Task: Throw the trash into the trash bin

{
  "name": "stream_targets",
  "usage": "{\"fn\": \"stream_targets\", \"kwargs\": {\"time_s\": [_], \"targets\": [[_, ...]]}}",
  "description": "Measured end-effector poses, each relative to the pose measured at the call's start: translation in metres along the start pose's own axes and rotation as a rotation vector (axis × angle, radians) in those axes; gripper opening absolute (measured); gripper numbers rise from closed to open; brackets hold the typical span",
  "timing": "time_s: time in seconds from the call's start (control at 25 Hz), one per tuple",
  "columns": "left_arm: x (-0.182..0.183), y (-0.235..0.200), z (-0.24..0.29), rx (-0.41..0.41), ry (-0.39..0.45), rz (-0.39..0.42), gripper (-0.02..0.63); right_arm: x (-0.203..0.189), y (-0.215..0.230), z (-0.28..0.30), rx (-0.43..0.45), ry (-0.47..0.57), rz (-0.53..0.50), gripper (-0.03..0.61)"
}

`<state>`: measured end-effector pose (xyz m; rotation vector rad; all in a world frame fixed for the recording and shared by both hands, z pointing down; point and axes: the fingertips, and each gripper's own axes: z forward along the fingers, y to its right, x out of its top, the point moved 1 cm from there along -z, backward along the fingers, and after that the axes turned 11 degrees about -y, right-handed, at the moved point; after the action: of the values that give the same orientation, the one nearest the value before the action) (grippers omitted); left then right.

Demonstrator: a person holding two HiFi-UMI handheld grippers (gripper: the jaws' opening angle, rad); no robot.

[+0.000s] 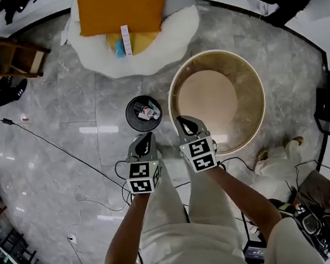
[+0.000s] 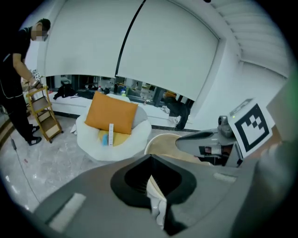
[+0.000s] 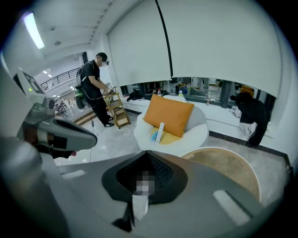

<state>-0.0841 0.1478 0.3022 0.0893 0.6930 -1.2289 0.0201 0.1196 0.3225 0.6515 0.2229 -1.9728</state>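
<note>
**A:** What do we have in front of us, biggest first?

**B:** The grey marble floor (image 1: 52,169) fills the head view. At top centre sits the white pouf seat (image 1: 184,33) with its orange cushion (image 1: 122,7). The round wooden table (image 1: 248,84) takes the middle right. Just left of its rim stands the black trash bin (image 1: 128,114), and we see a few bits (image 1: 146,111) lying inside it.

**A:** And our grippers?

**B:** Both sit low in the centre of the frame, below the bin. Our left gripper (image 1: 145,141) points at the bin's lower edge, close to it but not over the mouth. Our right gripper (image 1: 188,125) is beside it on the right, its tip at the table's left rim.

**A:** Are we loaded?

**B:** Yes, both. In the left gripper view our jaws are closed on a crumpled white tissue (image 2: 157,200). In the right gripper view they pinch a white paper slip (image 3: 138,204).

**A:** So which step is this?

**B:** We judge it to be the carry: trash is in both grippers and neither is above the opening yet. Next we need to bring each tip over the bin's mouth, the left first since it is nearer. The right has to shift left, off the table rim. Only then do we spread the jaws. The mouth is small and the scraps look light, so we should release centred and close above it.
</note>
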Motion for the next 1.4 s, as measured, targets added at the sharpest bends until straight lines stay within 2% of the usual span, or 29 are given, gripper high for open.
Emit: {"fn": "stream_targets", "kwargs": {"time_s": [0.16,0.4,0.68,0.88,1.0,1.2,1.4], "targets": [[0.027,0.026,-0.029,-0.033,0.051,0.058,0.000,-0.002,-0.006,-0.041,-0.013,0.020,-0.025,0.020],[0.092,0.070,-0.054,-0.071,0.101,0.151,0.000,0.022,0.025,-0.098,-0.041,0.074,-0.032,0.020],[0.106,0.126,-0.098,-0.146,0.152,0.226,0.000,0.026,0.041,-0.172,-0.079,0.175,0.033,0.020],[0.115,0.158,-0.138,-0.223,0.225,0.185,0.000,0.031,0.045,-0.224,-0.115,0.260,0.062,0.020],[0.139,0.183,-0.165,-0.251,0.303,0.222,0.000,0.051,0.052,-0.268,-0.142,0.345,0.065,0.020],[0.186,0.222,-0.207,-0.287,0.350,0.235,0.000,0.091,0.063,-0.340,-0.178,0.451,0.083,0.020],[0.195,0.255,-0.242,-0.309,0.377,0.327,0.000,0.097,0.056,-0.386,-0.195,0.541,0.161,0.018]]}}
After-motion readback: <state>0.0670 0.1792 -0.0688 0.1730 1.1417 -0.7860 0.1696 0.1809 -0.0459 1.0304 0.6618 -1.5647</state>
